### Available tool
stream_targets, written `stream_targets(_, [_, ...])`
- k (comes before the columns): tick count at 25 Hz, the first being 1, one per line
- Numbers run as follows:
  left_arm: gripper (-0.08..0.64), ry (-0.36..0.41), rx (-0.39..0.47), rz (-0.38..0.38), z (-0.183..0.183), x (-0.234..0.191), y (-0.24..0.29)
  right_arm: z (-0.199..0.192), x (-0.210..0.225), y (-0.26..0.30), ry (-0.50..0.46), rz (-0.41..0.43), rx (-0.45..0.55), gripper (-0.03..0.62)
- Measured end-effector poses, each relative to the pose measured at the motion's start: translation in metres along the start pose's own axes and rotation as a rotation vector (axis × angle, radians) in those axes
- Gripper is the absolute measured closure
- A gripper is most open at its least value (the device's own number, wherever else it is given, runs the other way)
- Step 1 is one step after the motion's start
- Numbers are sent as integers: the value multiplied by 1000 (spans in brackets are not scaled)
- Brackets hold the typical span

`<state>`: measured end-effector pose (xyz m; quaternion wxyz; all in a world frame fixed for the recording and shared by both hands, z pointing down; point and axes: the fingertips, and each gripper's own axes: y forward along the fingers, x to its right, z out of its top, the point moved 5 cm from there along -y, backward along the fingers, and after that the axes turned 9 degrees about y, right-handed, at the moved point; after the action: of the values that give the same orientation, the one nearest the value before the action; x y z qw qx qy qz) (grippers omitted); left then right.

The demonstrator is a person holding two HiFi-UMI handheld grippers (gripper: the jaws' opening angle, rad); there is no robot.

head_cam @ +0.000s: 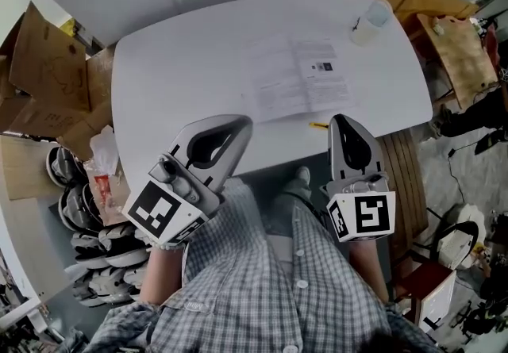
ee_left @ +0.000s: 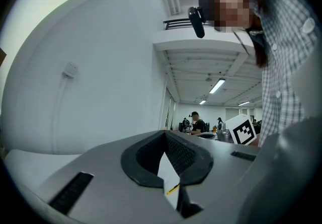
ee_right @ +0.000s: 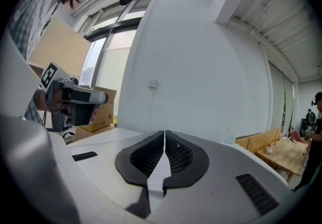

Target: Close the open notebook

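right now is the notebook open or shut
Open: the notebook lies spread flat on the table, both pages facing up.

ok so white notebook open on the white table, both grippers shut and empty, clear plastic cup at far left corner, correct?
No: the clear plastic cup stands at the white table's far right corner, per the head view. Rest stands: open white notebook, left gripper and right gripper shut, empty.

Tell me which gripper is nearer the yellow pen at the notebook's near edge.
Right. The right gripper has its tip close beside the yellow pen, just to its right. The left gripper is farther off to the pen's left, at the table's near edge.
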<state>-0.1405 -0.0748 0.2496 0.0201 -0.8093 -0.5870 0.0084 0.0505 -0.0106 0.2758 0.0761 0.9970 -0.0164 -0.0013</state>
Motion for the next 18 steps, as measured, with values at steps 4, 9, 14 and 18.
stream_targets(4, [555,33,-58,-19,-5,9,23,0,18,4,0,20,-16,568])
stream_targets(9, [555,-47,-17,12,-8,13,52,1,42,11,-6,59,-37,568])
stream_targets(14, [555,-154,-16,106,-22,6,68,-2,60,20,-9,107,-64,568])
stream_targets(18, [555,-208,-21,166,-32,3,80,-5,74,25,-13,146,-81,568])
